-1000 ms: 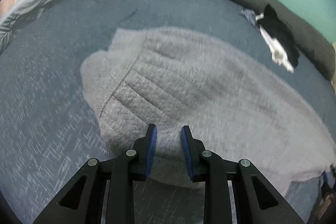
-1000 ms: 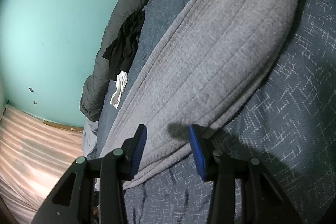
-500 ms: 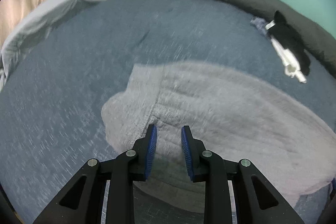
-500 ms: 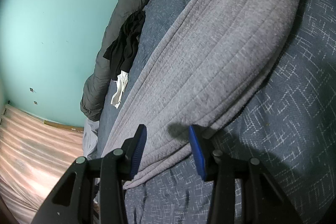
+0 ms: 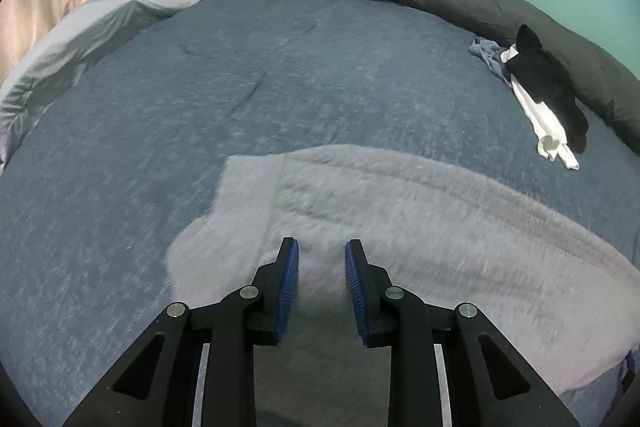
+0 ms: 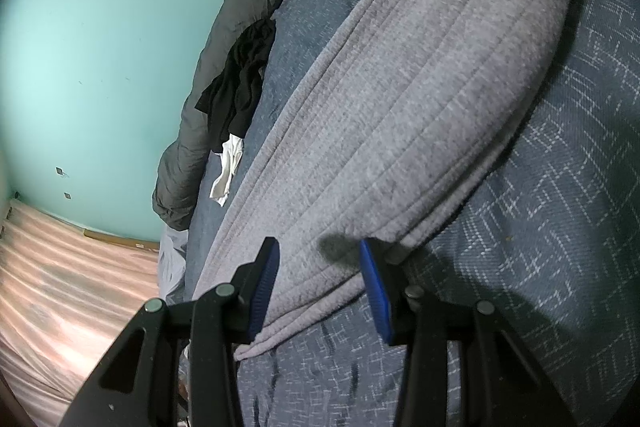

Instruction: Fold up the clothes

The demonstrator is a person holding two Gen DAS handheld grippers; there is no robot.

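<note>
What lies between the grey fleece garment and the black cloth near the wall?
Only bare blue bedspread separates the grey fleece garment from the black cloth; both views show this.

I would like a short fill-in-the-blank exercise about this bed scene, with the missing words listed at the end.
1. The grey fleece garment lies on a bedspread whose colour is ____.
2. The wall behind the bed is painted ____.
3. The black garment rests partly on top of a cloth whose colour is ____.
4. The jaws of the left gripper and right gripper both stand ____, gripping nothing.

Missing words: blue; green; white; open
</note>
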